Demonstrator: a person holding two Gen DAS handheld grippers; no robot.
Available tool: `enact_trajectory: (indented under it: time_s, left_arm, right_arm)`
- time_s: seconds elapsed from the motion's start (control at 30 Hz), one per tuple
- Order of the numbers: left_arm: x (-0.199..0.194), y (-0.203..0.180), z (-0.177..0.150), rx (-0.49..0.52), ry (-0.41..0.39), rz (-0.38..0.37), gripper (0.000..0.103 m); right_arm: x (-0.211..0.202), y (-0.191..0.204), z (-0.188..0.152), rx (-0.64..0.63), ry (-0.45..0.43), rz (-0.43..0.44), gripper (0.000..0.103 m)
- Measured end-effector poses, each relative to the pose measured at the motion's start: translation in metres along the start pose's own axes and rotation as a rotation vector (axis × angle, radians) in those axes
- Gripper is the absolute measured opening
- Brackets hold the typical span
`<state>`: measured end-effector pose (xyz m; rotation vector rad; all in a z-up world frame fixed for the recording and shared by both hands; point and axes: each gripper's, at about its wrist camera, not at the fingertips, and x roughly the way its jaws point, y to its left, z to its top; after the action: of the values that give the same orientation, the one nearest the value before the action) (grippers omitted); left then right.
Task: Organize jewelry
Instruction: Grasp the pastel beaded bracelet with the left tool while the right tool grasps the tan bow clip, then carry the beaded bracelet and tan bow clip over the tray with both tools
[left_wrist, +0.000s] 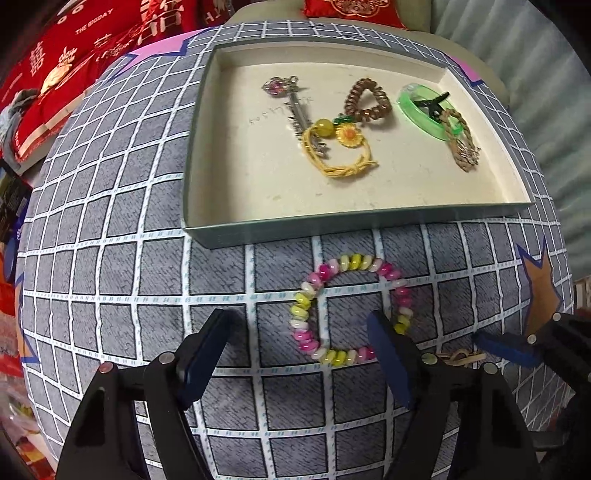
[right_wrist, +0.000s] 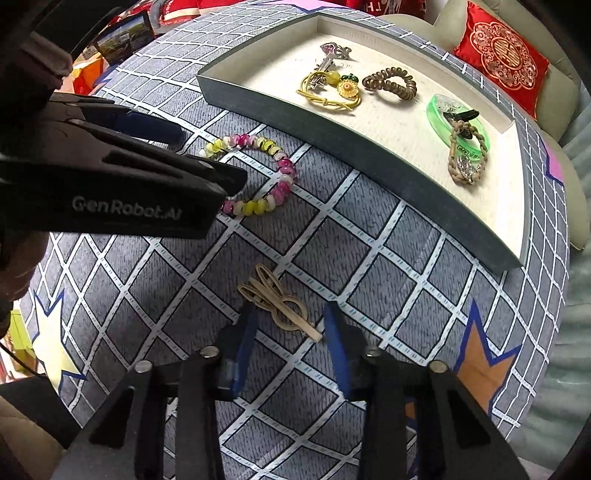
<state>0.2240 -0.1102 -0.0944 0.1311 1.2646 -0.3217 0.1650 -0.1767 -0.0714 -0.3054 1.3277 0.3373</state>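
Note:
A pink, yellow and white beaded bracelet (left_wrist: 349, 308) (right_wrist: 255, 173) lies flat on the grid-patterned cloth, just in front of the tray. My left gripper (left_wrist: 297, 321) (right_wrist: 210, 157) points down over it and is open, its jaws straddling the bracelet's left side without the pads pressing. A gold hair clip (right_wrist: 277, 304) (left_wrist: 460, 357) lies on the cloth to the right. My right gripper (right_wrist: 291, 310) stands narrowly open around it, pads close beside the clip, which rests on the cloth. The shallow cream tray (left_wrist: 332, 223) (right_wrist: 332, 123) holds several pieces.
The tray holds a key charm (left_wrist: 291, 99), a yellow sunflower tie (left_wrist: 340, 147), a brown spiral tie (left_wrist: 367, 101), a green bangle (left_wrist: 424, 110) and a braided rope bracelet (left_wrist: 463, 144). Red cushions (right_wrist: 502, 55) lie beyond the table. The rounded table edge falls away on all sides.

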Motion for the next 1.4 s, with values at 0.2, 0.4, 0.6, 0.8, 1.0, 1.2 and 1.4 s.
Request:
enact_trajectory:
  time_s: [0.2, 0.4, 0.6, 0.8, 1.0, 1.2, 1.4]
  left_arm:
    - [0.009, -0.025, 0.006, 0.038, -0.004, 0.021, 0.062]
    - [0.007, -0.016, 0.006, 0.004, 0.0, -0.042, 0.019]
    - [-0.002, -0.008, 0.003, -0.046, -0.003, -0.086, 0.019]
    - [-0.02, -0.004, -0.003, -0.055, -0.024, -0.116, 0.019]
    - [-0.048, 0.009, -0.016, -0.064, -0.052, -0.141, 0.019]
    - [-0.072, 0.024, -0.028, -0.074, -0.074, -0.153, 0.019]
    - [-0.083, 0.025, -0.022, -0.078, -0.093, -0.153, 0.019]
  right_arm:
    - [-0.002, -0.01, -0.005, 0.09, 0.022, 0.015, 0.018]
    - [-0.014, -0.049, -0.021, 0.289, 0.031, 0.058, 0.005]
    - [-0.026, -0.079, -0.036, 0.454, 0.015, 0.128, 0.005]
    - [-0.038, -0.096, -0.05, 0.536, -0.005, 0.172, 0.005]
    - [-0.053, -0.101, -0.056, 0.566, -0.019, 0.185, 0.005]
    - [-0.065, -0.082, -0.046, 0.596, -0.042, 0.189, 0.005]
    - [-0.073, -0.084, -0.04, 0.621, -0.06, 0.188, 0.005]
